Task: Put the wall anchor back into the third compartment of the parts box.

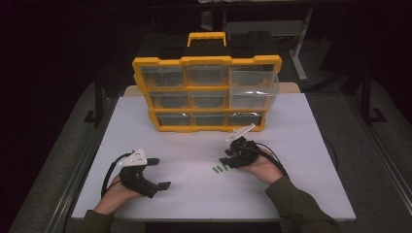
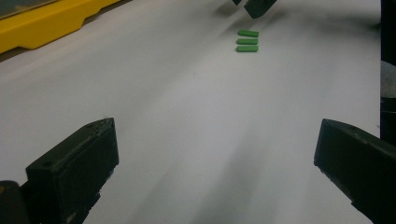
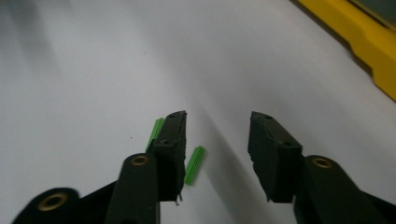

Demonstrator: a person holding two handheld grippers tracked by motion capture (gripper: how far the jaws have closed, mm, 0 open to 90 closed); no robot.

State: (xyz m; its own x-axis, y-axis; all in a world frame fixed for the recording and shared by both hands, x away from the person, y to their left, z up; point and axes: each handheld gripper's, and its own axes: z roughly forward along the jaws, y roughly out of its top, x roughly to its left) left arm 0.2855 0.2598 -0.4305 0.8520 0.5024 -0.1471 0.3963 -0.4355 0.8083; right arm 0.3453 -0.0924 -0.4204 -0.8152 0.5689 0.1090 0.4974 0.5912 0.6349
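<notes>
Three short green pieces (image 1: 219,169) lie side by side on the white table top (image 1: 301,165); the left gripper view has them far ahead (image 2: 247,41). My right gripper (image 1: 228,159) hovers right over them, jaws partly apart. In the right gripper view (image 3: 218,116) one green piece (image 3: 194,165) lies between the jaws close to the left one, untouched by the pads, and another green piece (image 3: 155,131) peeks out beyond that jaw. My left gripper (image 1: 160,173) rests at the front left, wide open with nothing in it (image 2: 217,128).
A yellow organizer (image 1: 206,92) with clear drawers stands upright at the back of the table; its top right drawer (image 1: 253,80) is pulled out. Its yellow base appears in both gripper views (image 2: 46,23) (image 3: 359,37). Bare white surface lies between the grippers.
</notes>
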